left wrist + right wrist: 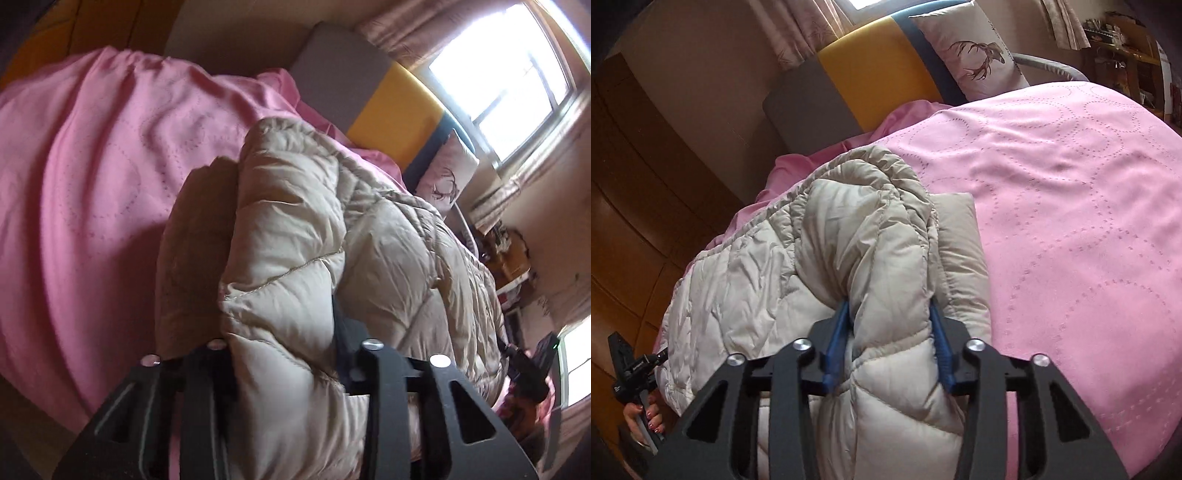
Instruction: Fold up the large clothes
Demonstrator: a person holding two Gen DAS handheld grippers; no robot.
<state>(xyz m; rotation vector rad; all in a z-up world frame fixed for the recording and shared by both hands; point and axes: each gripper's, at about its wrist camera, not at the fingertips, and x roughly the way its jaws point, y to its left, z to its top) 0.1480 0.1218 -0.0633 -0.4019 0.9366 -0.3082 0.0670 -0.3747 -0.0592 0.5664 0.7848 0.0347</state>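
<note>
right gripper (pixel 892 347), black frame, blue pads: pinching a bunched fold of the puffy beige quilted coat (pixel 827 266) | left gripper (pixel 284 354): pinching another fold, lower centre | coat lies centre frame on pink stitched bedspread (pixel 1071 206) | risk: slick padded fabric may slip out, collapsing the fold

You see the quilted coat (pixel 768 280) lying on the bed (pixel 1071 221), headboard (pixel 871 74) beyond the coat, pillow (pixel 975 48) propped against it, both tongs' ends at the coat's near edge

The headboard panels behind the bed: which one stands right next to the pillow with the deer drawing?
The dark blue panel: it is the narrow strip touching the deer pillow. The yellow panel comes next, and the grey panel is farthest from it.
</note>
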